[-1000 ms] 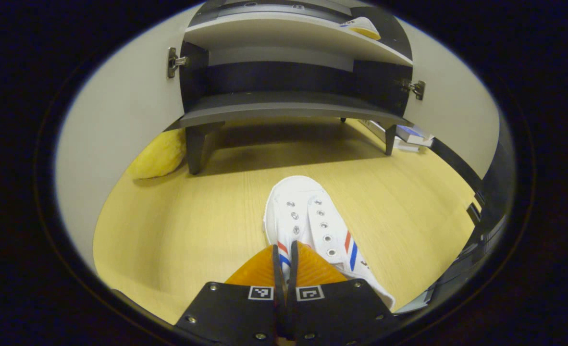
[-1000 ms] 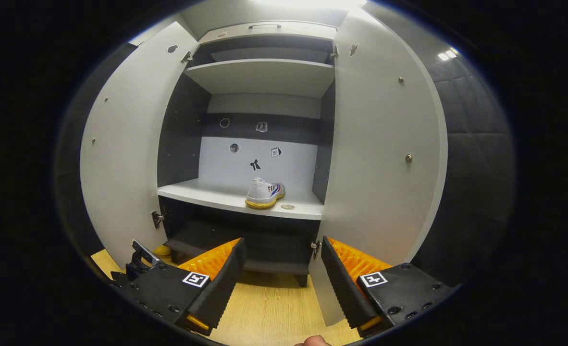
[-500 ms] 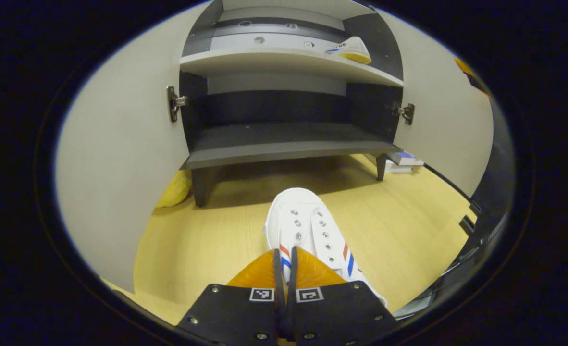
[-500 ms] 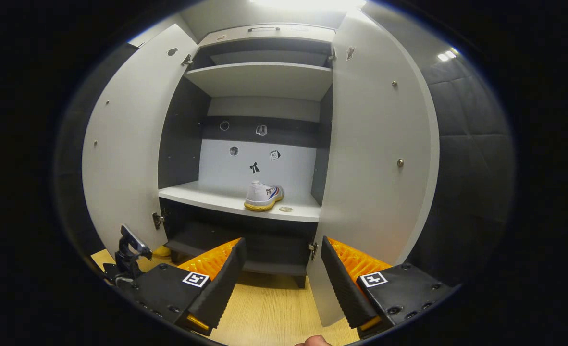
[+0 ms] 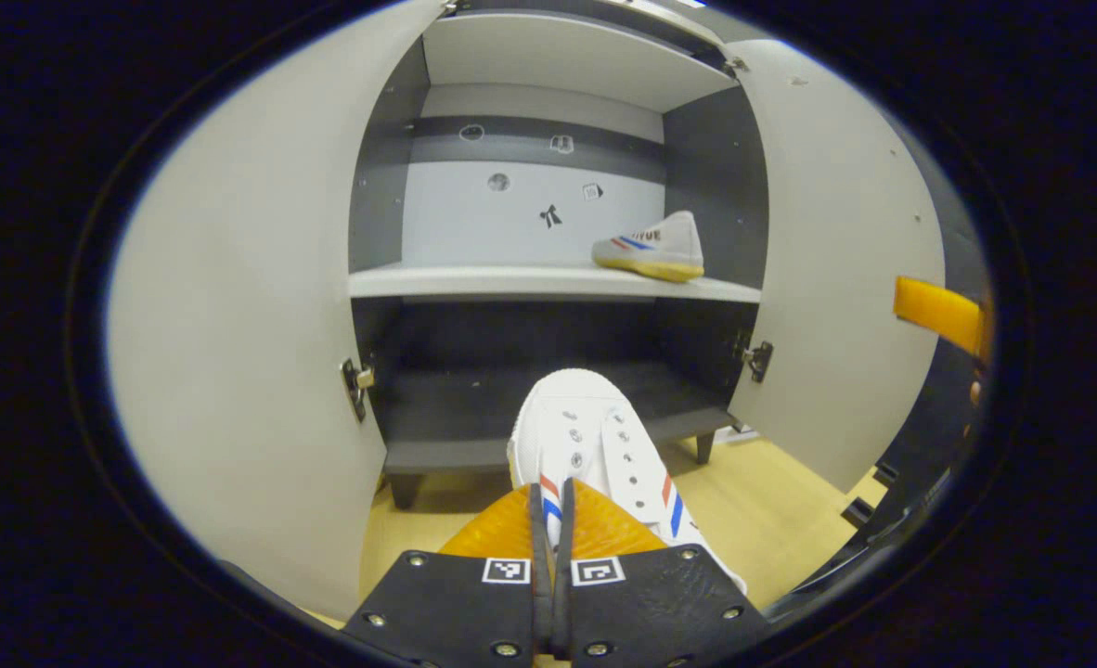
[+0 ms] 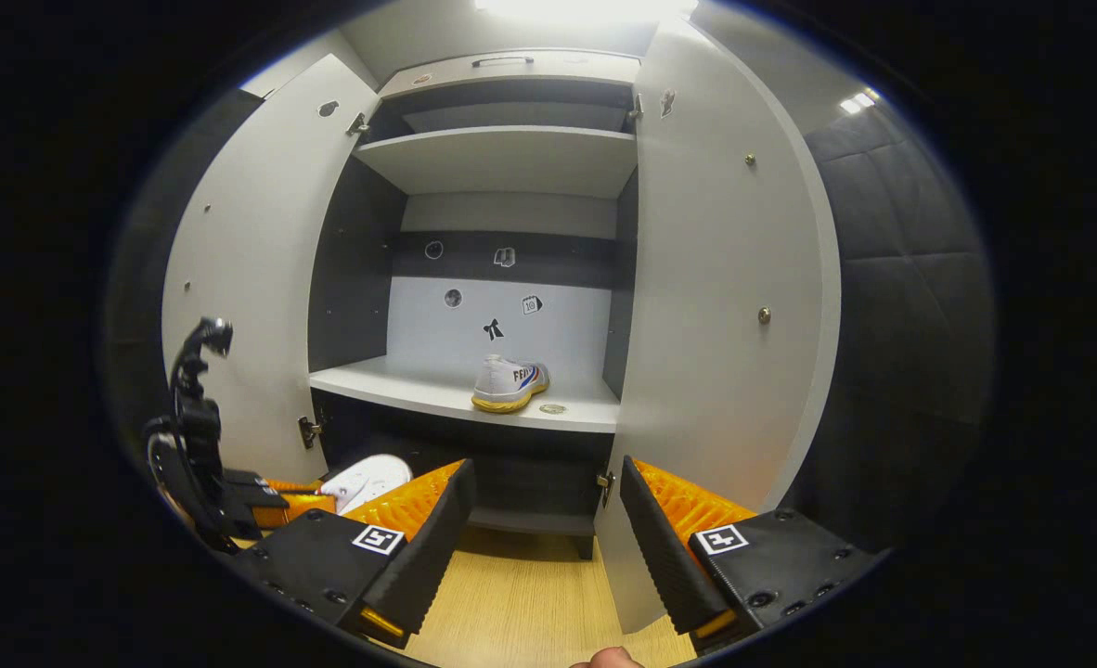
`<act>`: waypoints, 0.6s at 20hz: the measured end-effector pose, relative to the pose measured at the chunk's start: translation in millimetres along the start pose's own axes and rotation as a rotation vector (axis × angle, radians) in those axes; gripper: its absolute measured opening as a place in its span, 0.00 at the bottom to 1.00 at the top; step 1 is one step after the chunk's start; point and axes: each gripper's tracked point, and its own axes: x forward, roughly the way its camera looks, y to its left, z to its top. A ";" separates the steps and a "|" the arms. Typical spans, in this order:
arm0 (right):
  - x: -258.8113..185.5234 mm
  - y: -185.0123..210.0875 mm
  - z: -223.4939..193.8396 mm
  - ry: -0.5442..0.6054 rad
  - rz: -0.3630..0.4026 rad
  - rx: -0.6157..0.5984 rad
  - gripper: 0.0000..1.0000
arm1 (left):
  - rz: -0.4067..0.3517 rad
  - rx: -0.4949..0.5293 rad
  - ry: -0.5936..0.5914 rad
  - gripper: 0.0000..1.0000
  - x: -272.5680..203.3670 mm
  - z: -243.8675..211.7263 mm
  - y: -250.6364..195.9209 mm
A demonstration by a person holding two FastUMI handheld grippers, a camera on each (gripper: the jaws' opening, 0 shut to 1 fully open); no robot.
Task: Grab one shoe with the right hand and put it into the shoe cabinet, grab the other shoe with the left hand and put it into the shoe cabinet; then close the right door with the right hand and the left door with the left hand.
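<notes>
open doors (image 5: 233, 306) flank shoe (image 5: 586, 445), cabinet (image 6: 474, 394) ahead.

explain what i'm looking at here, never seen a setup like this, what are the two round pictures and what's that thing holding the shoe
There is no robot here. A person carries a two-finger gripper in each hand, and each gripper has a wide-angle camera looking along its own fingers.

In the left gripper view, the left gripper is shut on a white shoe, held up in front of an open shoe cabinet.

In the right gripper view, the right gripper is open and holds nothing. It faces the same cabinet, whose two doors, the left door and the right door, stand open. The other shoe already sits on the middle shelf. Below is a wooden floor.
</notes>
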 end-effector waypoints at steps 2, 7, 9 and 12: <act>0.1 -0.3 -0.2 -0.003 0.006 0.007 0.97 | -0.005 0.000 -0.058 0.01 6.4 19.1 -2.8; -0.7 -1.7 -2.2 -0.005 0.013 0.017 0.98 | -0.014 -0.013 -0.168 0.01 -6.5 67.7 -3.9; -0.8 -2.4 -4.1 -0.002 0.014 0.024 0.98 | -0.006 -0.004 -0.199 0.01 -6.5 88.0 -3.3; 0.8 -3.0 -7.6 0.003 0.017 0.038 0.98 | 0.024 -0.008 -0.236 0.01 -17.8 107.8 7.0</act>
